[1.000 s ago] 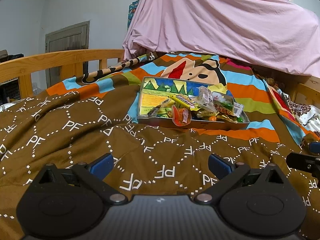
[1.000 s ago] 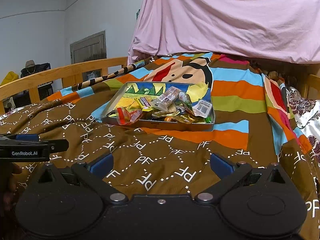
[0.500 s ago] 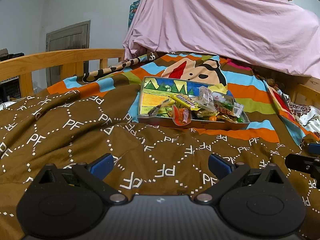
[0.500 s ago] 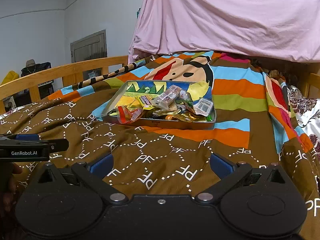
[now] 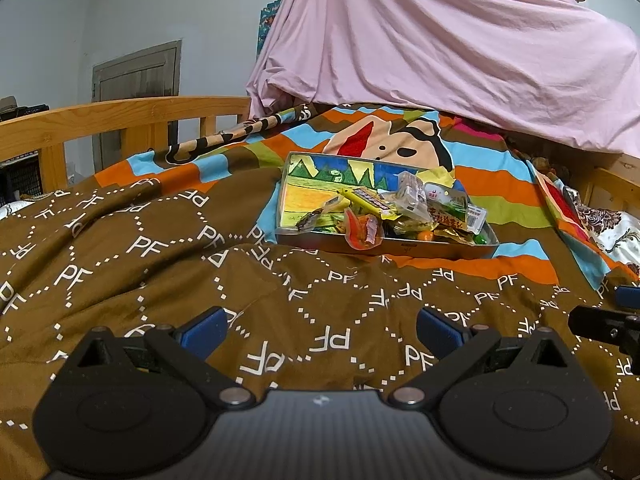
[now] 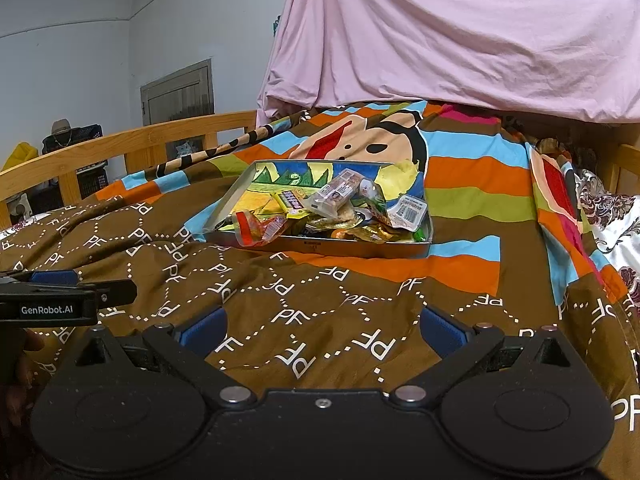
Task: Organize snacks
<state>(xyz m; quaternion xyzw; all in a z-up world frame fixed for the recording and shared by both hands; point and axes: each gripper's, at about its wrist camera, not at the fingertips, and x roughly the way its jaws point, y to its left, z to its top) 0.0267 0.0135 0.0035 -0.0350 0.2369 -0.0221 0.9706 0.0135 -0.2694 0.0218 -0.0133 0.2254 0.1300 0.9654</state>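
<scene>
Bedroom scene: a brown patterned blanket [image 5: 168,256] covers the bed, pink sheet [image 5: 460,52] draped behind. Snacks [image 6: 340,208] sit heaped in a shallow metal tray [image 6: 360,249] on the striped part of the blanket, well ahead of both tools. Left gripper [image 5: 320,330] fingers spread wide, nothing between them; right gripper [image 6: 322,330] likewise released and empty. Danger ahead, I'd say: the red wrapper [image 5: 362,230] overhangs the near rim and could spill, and the soft bedding may let the tray tip under a push. Only the right view shows a hand [image 6: 18,364] holding the left tool.
</scene>
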